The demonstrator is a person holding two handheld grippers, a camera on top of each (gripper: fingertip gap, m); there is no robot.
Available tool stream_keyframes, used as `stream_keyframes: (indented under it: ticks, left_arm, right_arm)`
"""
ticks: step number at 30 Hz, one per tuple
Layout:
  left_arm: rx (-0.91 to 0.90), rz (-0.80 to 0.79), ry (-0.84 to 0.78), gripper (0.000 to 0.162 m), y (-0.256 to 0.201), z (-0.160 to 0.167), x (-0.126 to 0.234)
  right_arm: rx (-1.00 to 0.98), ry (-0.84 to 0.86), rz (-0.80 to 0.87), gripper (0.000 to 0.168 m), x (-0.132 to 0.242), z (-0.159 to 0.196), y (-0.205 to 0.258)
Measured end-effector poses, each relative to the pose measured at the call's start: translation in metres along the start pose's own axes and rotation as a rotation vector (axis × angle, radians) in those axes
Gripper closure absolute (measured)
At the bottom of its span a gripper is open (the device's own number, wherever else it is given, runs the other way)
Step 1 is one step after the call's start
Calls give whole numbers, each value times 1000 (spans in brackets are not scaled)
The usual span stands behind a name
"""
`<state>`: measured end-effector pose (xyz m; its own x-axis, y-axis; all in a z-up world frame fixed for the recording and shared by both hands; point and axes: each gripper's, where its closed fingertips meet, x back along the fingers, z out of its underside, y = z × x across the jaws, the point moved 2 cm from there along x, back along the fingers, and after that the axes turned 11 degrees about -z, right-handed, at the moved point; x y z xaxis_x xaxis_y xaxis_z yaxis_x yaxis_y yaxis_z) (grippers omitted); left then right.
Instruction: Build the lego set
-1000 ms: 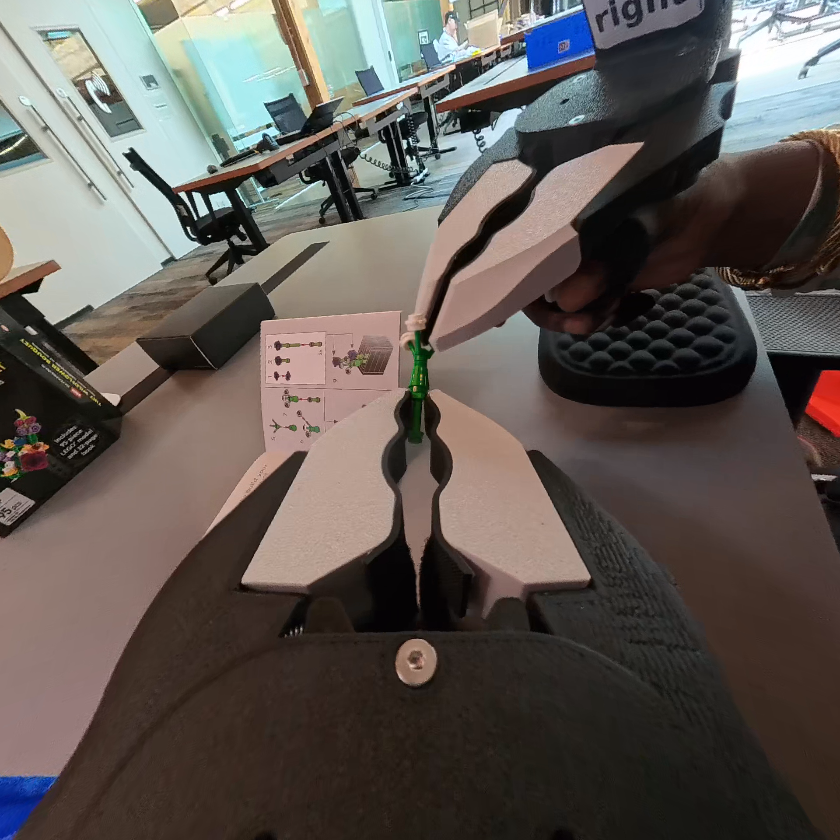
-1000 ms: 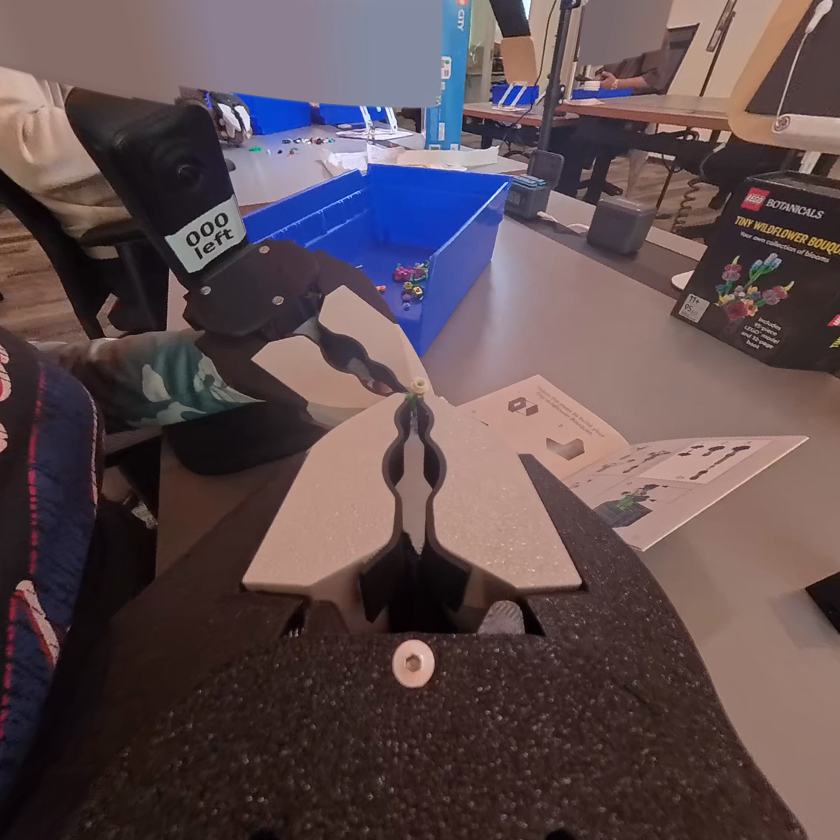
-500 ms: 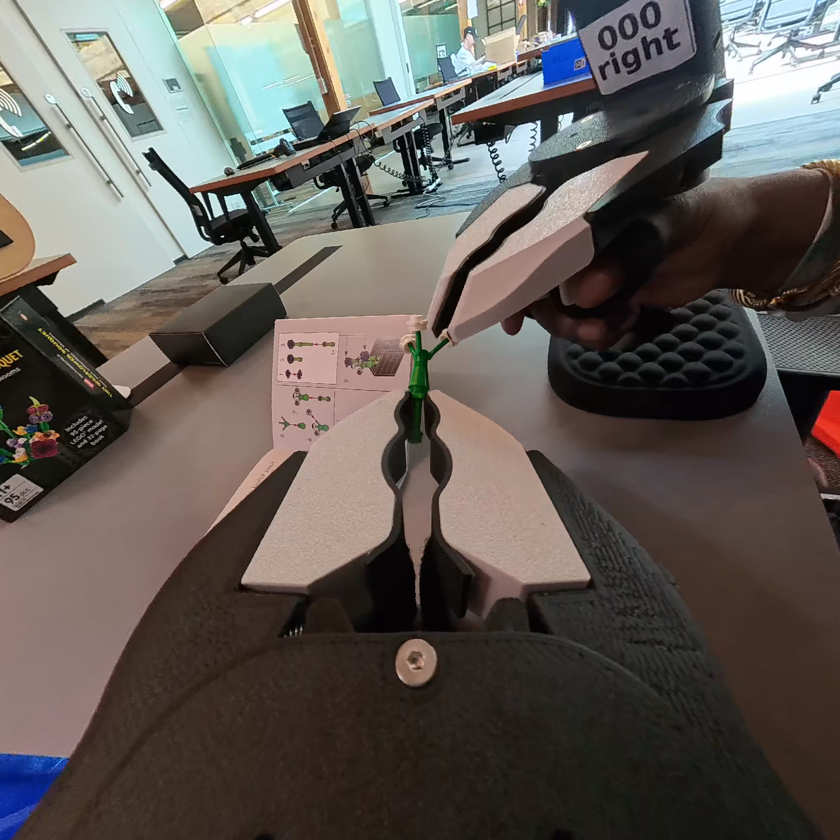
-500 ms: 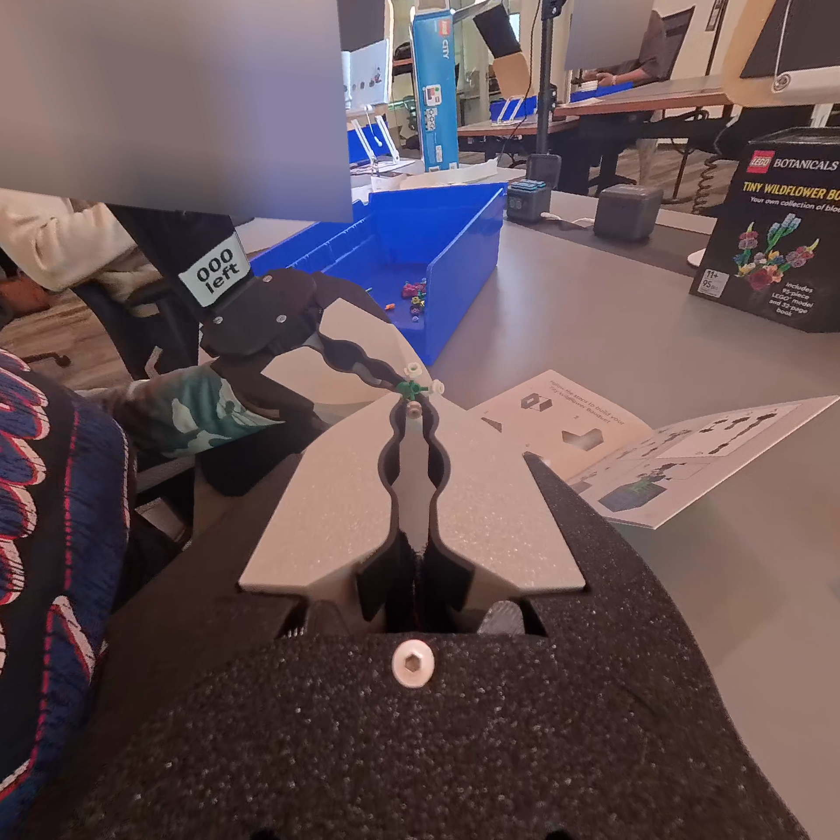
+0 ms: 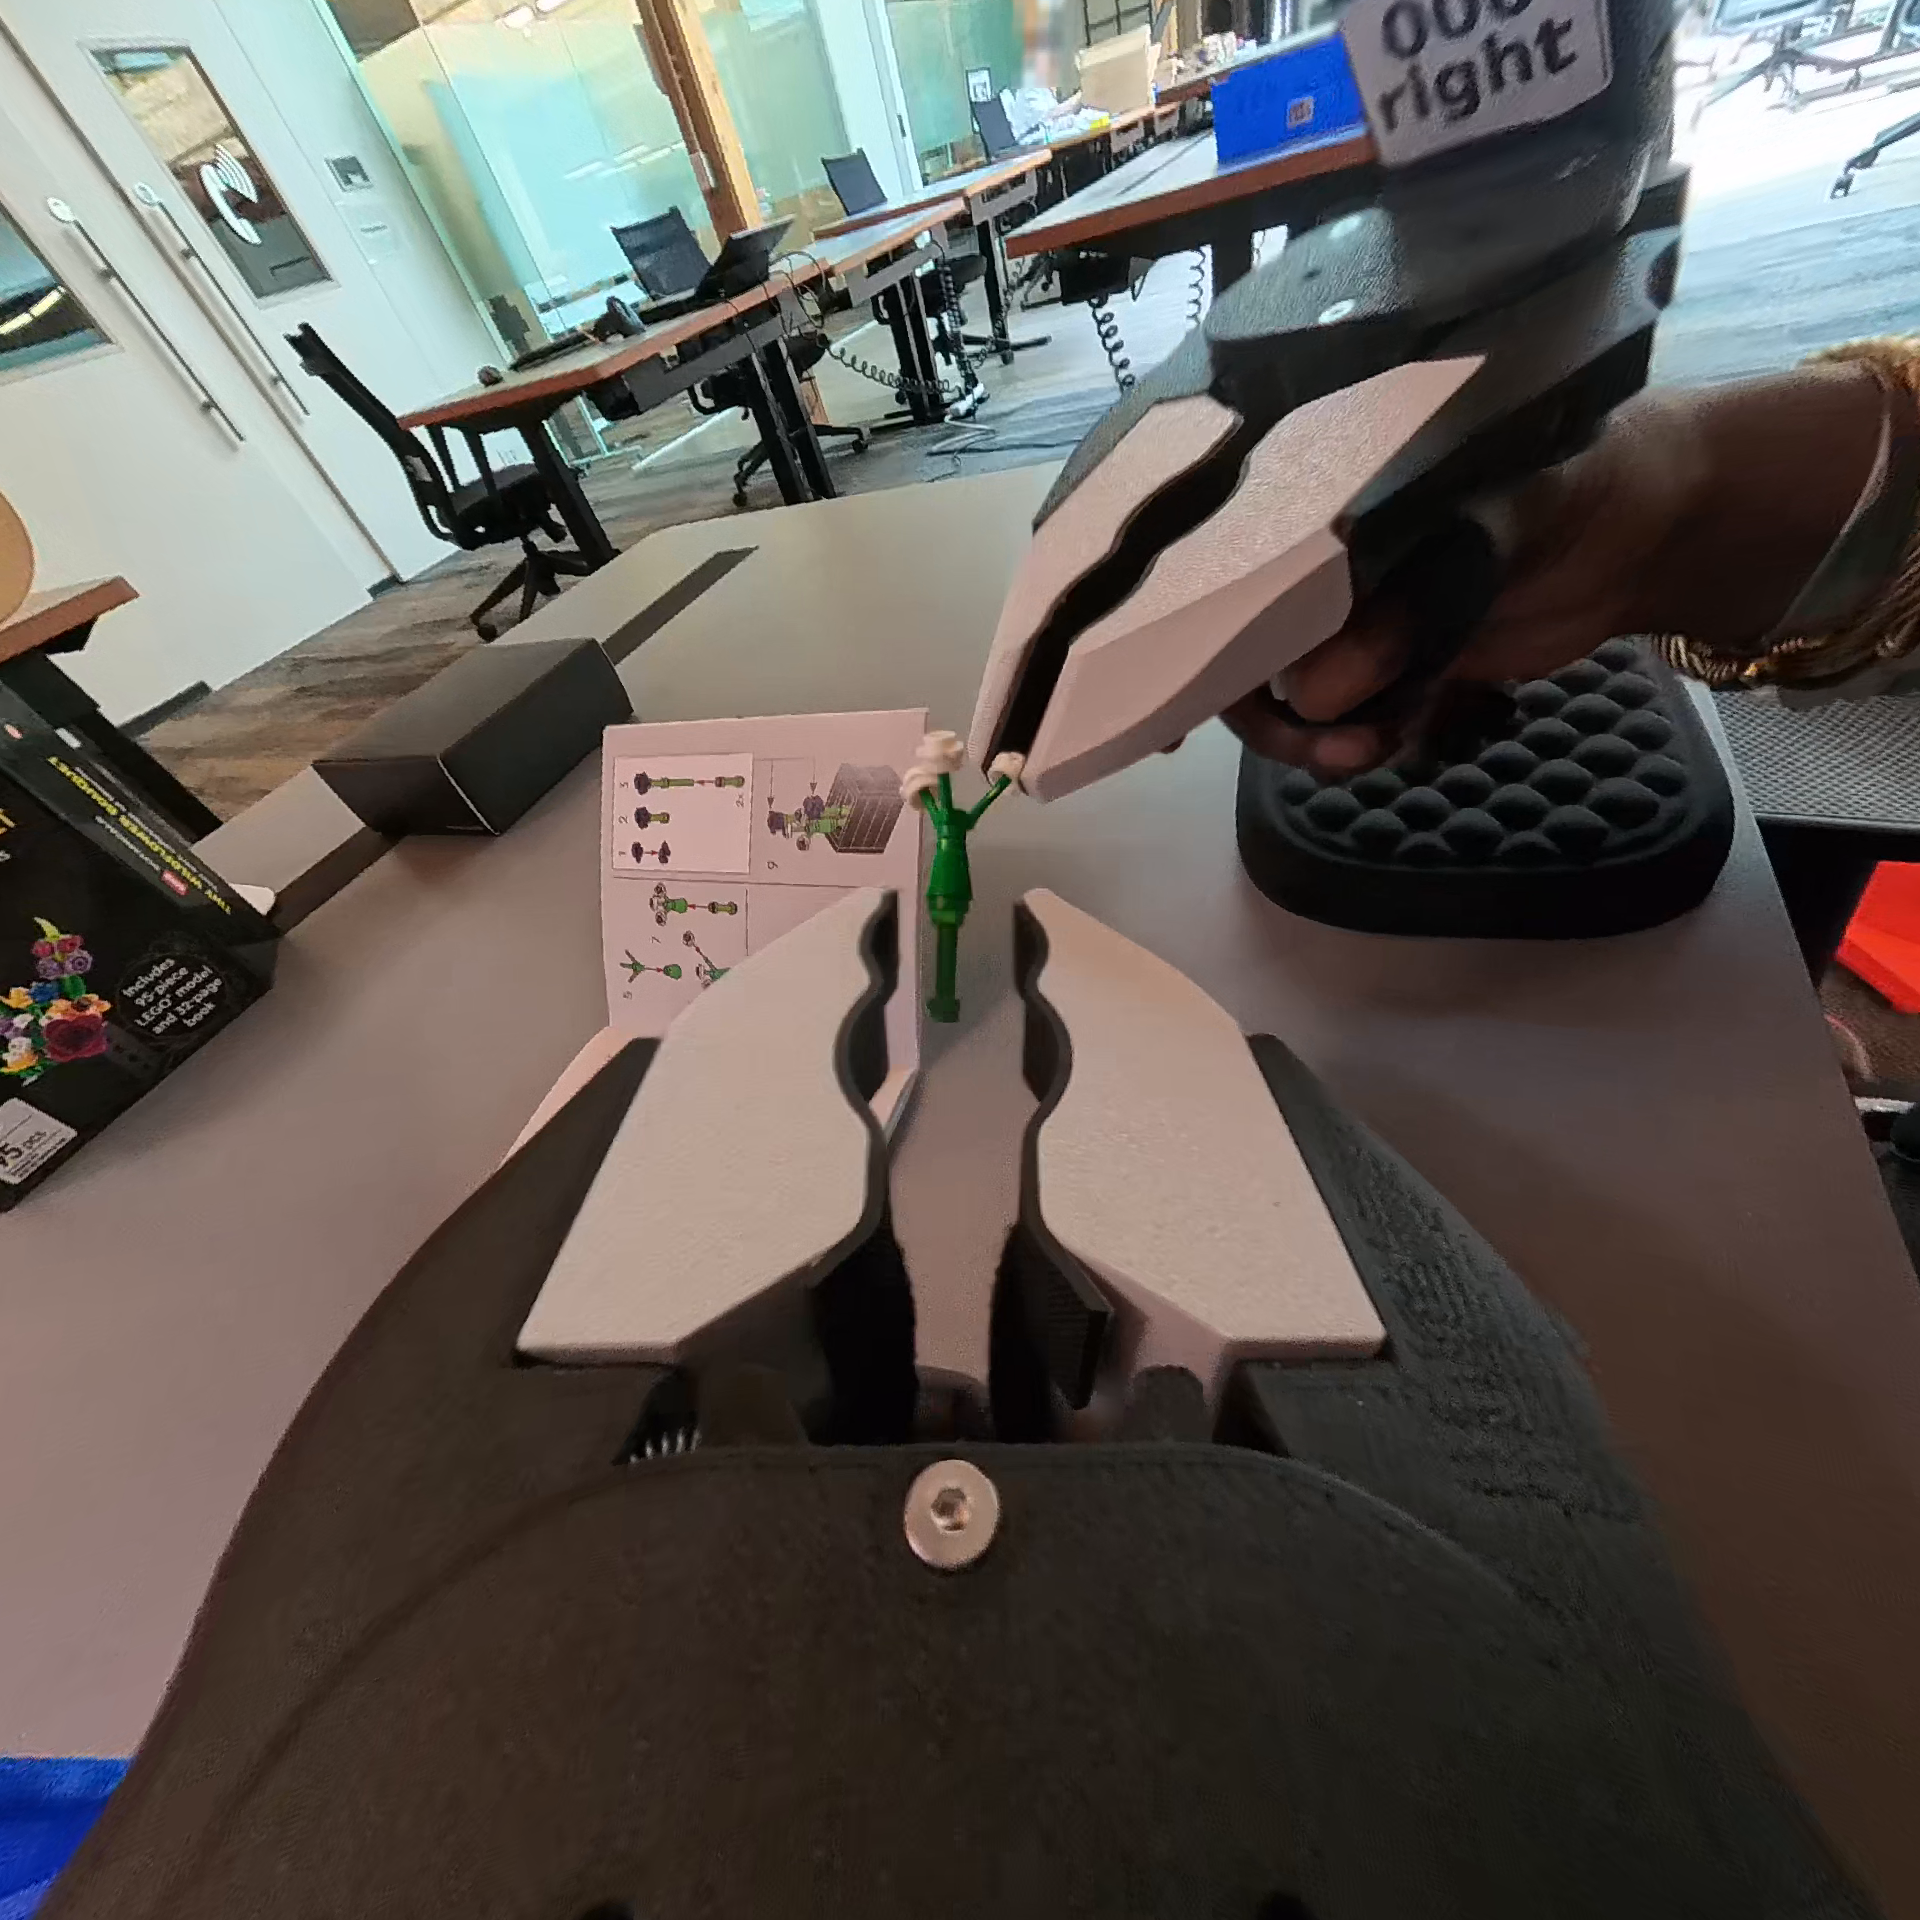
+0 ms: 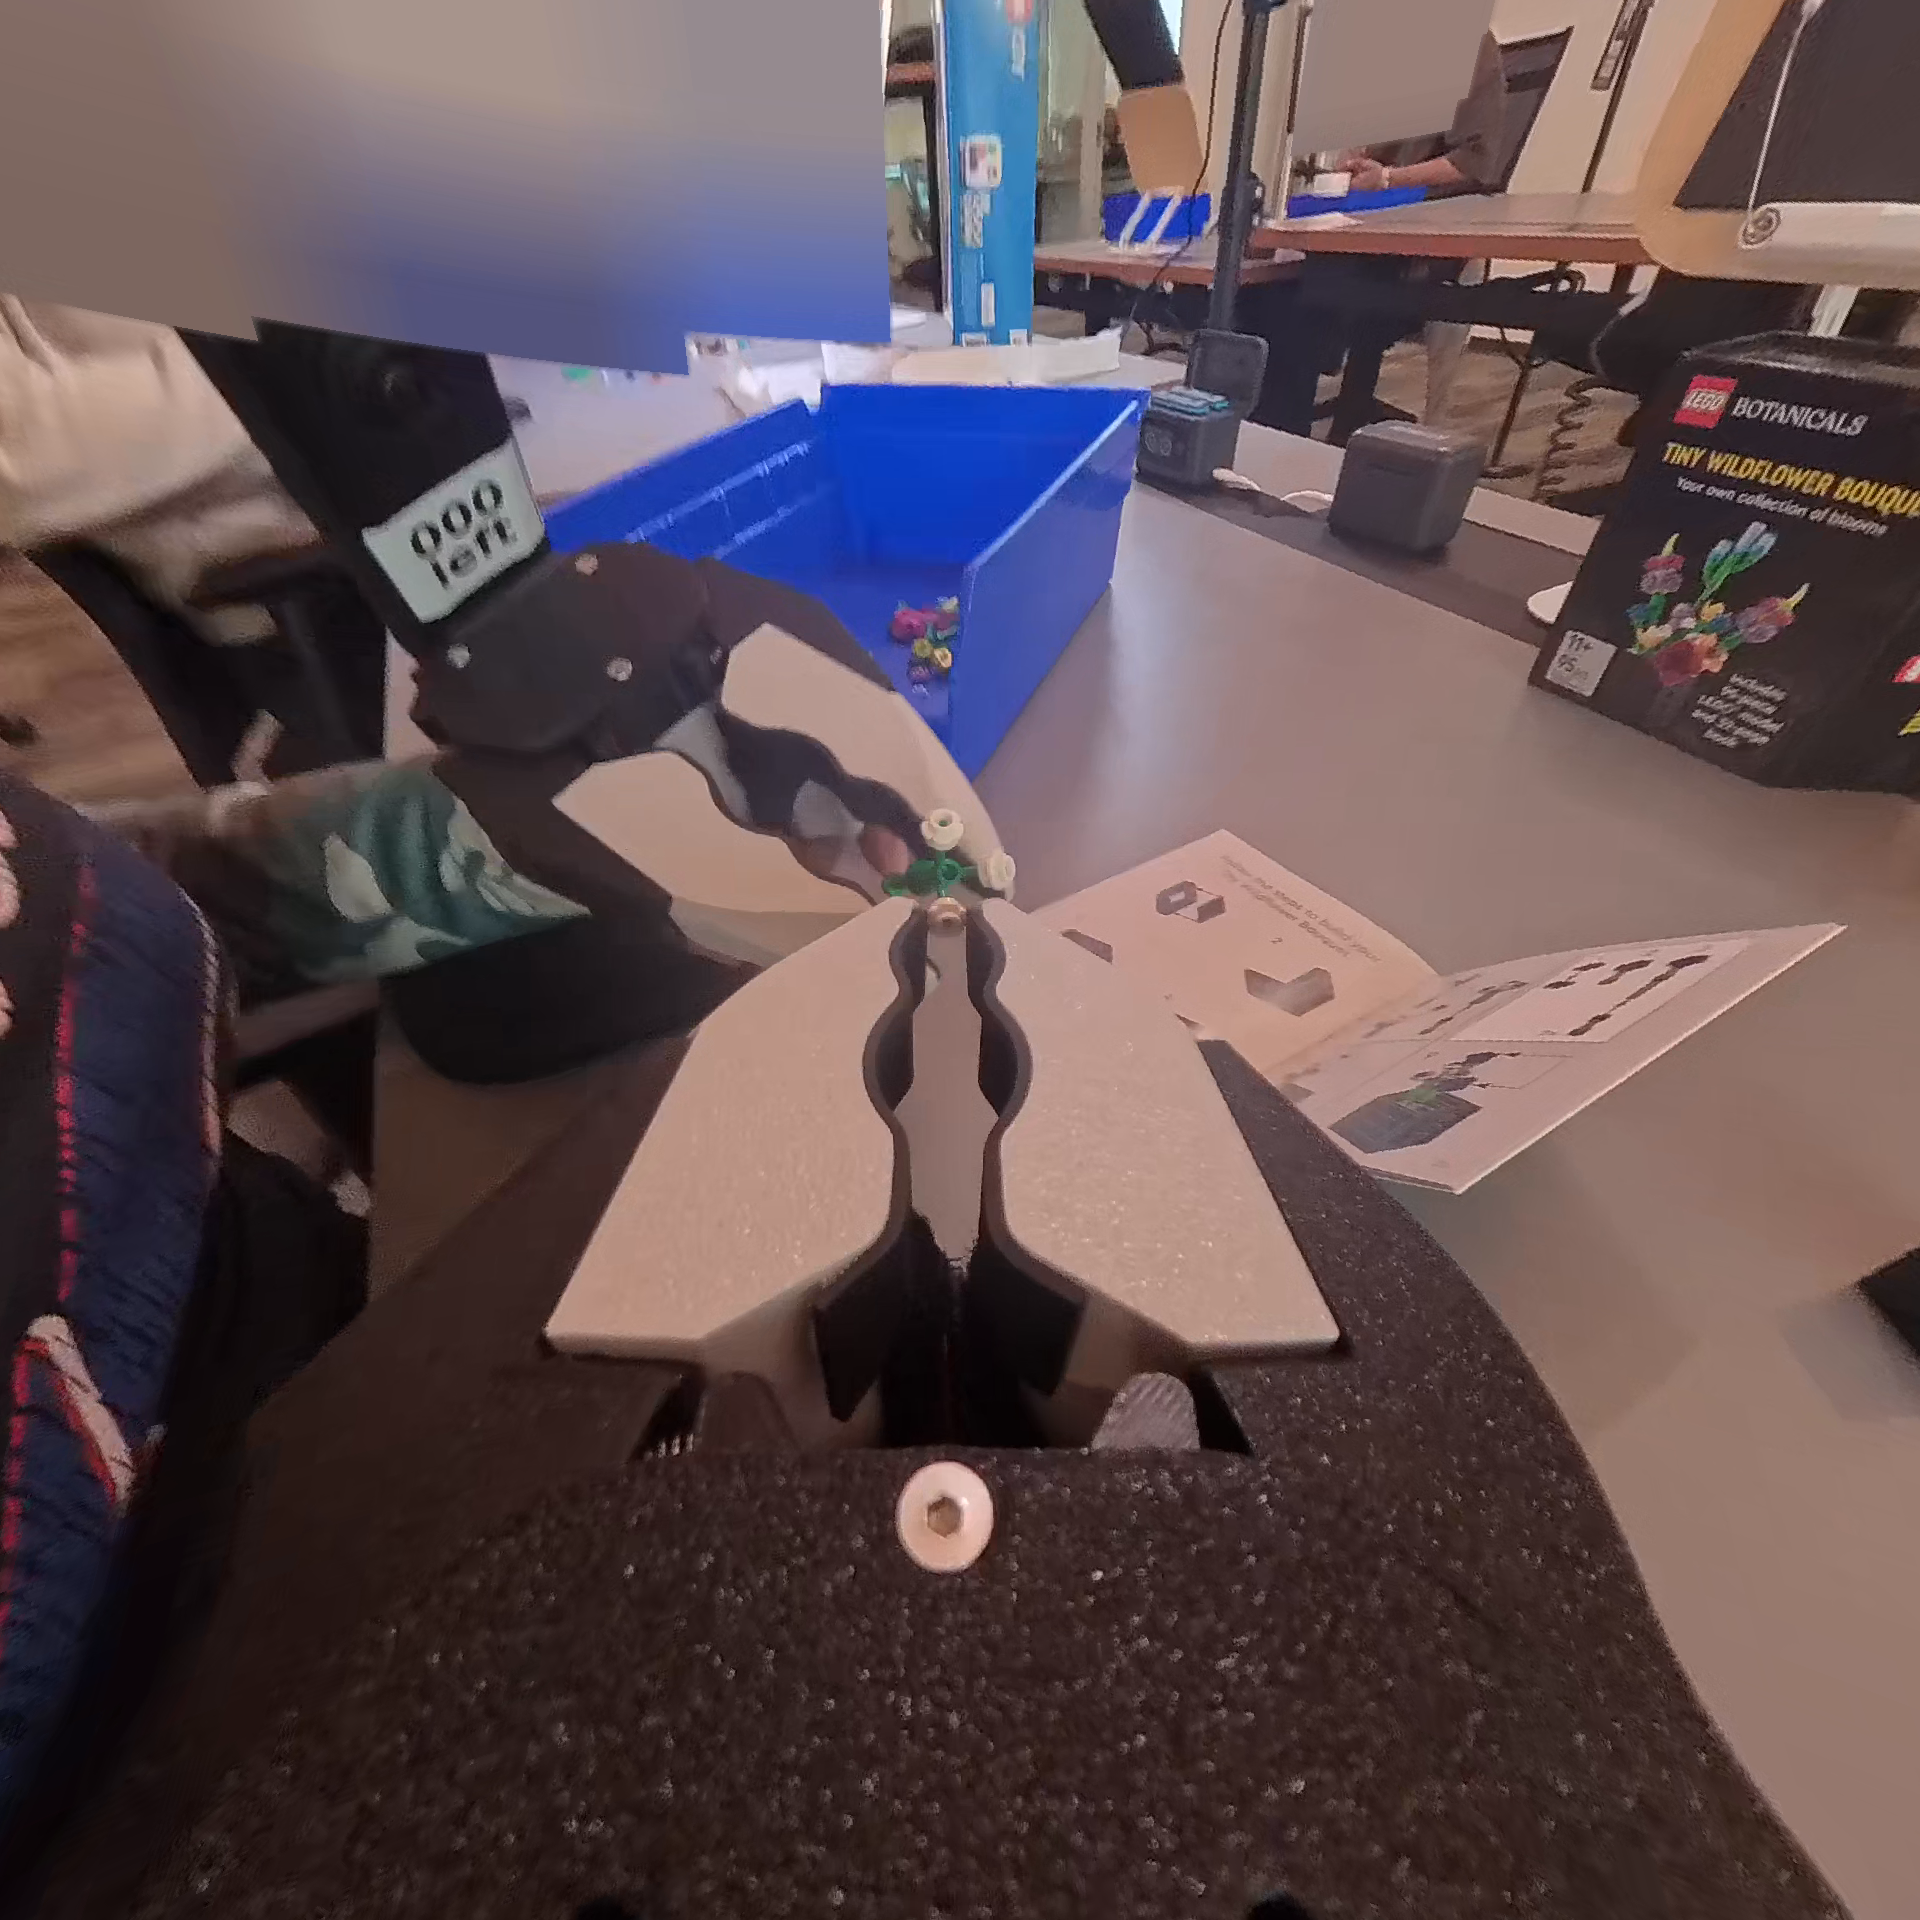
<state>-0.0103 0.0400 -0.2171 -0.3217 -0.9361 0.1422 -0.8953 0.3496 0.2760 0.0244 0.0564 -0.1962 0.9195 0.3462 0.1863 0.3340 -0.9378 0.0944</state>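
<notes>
A green lego flower stem [image 5: 948, 873] with three small white buds [image 5: 940, 746] stands upright between my left gripper's [image 5: 951, 906] parted fingers, without touching them. My right gripper [image 5: 1003, 767] comes down from the upper right and is shut on the right-hand white bud, so it holds the stem up above the table. In the right wrist view, my right gripper [image 6: 947, 912] pinches that bud at its tips. The green stem [image 6: 923, 876] points away toward the open left gripper [image 6: 904, 847] behind it.
The open instruction booklet [image 5: 727, 831] lies on the grey table just beyond the grippers. The black set box [image 6: 1756, 582] stands at the far side. A blue bin [image 6: 1039, 561] holds several loose pieces [image 6: 925, 634]. A small black box [image 5: 478, 738] and a bumpy black pad [image 5: 1486, 810] also rest on the table. Less than 4 cm separates the two grippers' tips.
My left gripper was shut on the stem's lower end and has opened, letting it go. My right gripper has pinched one white bud and now carries the stem.
</notes>
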Motion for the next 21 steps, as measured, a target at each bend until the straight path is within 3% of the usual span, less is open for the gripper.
stream_keyframes:
  ticks: [3,7,12,21]
  left_arm:
    - [-30,19,32,137,-3,4,0]
    - [-98,12,51,154,-8,7,-2]
    - [-215,-40,80,155,-9,12,-2]
    - [-253,-30,171,155,-16,27,-4]
  right_arm:
    - [92,91,28,161,-1,5,2]
    - [154,174,30,161,-5,11,7]
    - [145,188,39,161,-7,16,7]
    - [84,172,76,161,-9,32,8]
